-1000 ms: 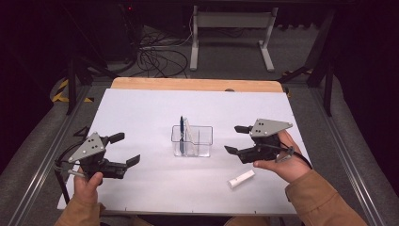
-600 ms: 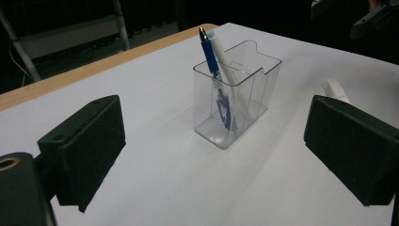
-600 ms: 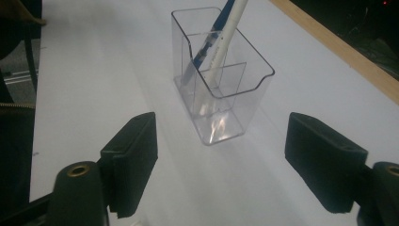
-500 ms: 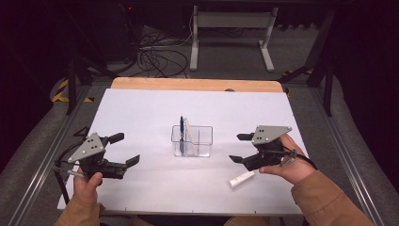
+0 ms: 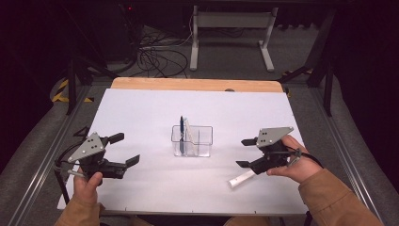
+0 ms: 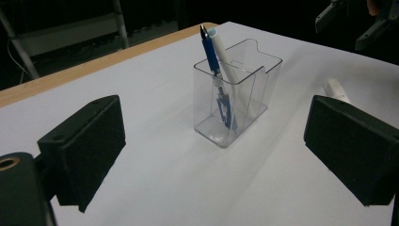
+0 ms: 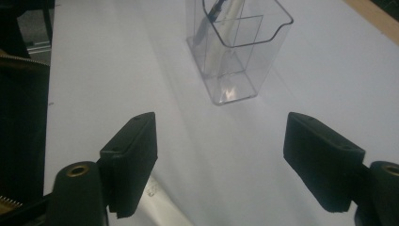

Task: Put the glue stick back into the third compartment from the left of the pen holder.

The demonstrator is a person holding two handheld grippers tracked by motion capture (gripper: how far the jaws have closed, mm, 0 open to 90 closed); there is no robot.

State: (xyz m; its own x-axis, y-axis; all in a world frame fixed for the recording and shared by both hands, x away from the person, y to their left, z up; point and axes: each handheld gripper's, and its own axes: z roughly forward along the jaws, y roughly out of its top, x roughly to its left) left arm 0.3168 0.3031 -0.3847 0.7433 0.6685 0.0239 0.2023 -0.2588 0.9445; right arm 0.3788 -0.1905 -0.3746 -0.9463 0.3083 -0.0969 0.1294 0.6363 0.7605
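The clear holder stands at the middle of the white worktop, and everything else is placed from it. To the holder's right, the right hand reaches in from the near edge with a tan sleeve behind it, wrist low and level, carrying the right claw so that its jaws point toward the holder. Those jaws stand released, wide apart, with bare worktop between them. The white pen lies flat on the worktop to the holder's near right, just beside and below the claw's nearer jaw; in the right gripper view a pale, blurred shaft shows at that jaw's foot, probably this same pen, though whether pad and pen touch cannot be told.

To the holder's left, well apart from it, the left hand grips the left claw from below, its grey plate tilted and its jaws aimed across at the holder. That claw is also released, with nothing between its pads. In the left gripper view the holder sits between the two jaws but far beyond them, holding a blue pen and a white pen that lean upright together in one end compartment.
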